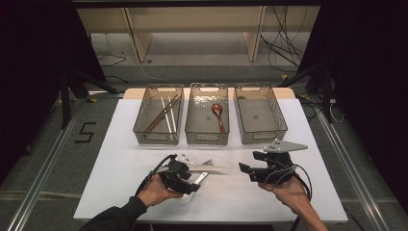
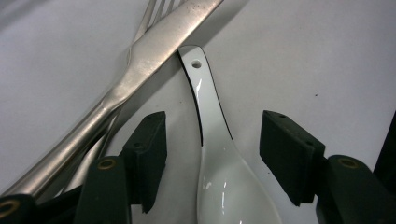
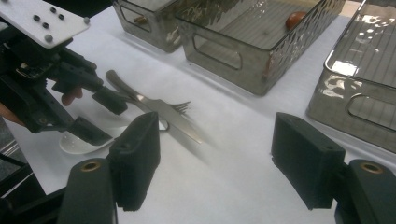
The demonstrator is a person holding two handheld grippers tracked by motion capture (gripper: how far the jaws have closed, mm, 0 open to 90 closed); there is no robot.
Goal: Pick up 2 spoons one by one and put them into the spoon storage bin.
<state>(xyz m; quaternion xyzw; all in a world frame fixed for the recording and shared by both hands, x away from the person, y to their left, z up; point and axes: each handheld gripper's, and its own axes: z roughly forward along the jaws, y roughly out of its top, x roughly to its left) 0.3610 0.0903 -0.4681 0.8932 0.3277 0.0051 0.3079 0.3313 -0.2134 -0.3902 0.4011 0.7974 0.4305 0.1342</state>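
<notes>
Left gripper view, white spoon [image 2: 219,154] between parted pads, knife [image 2: 140,60] touching handle tip

Three clear plastic bins [image 1: 209,140] stand in a row at the far side of the white desk [image 1: 120,168]. The left bin holds chopsticks [image 1: 162,114], the middle bin a brown spoon [image 1: 219,115]. Cables [image 1: 284,45] lie on the floor beyond.

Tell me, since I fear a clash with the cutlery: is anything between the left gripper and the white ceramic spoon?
Nothing visible. The left gripper is open astride the white ceramic spoon, pads apart from it. The steel knife lies across the spoon's handle tip, outside the jaws.
</notes>
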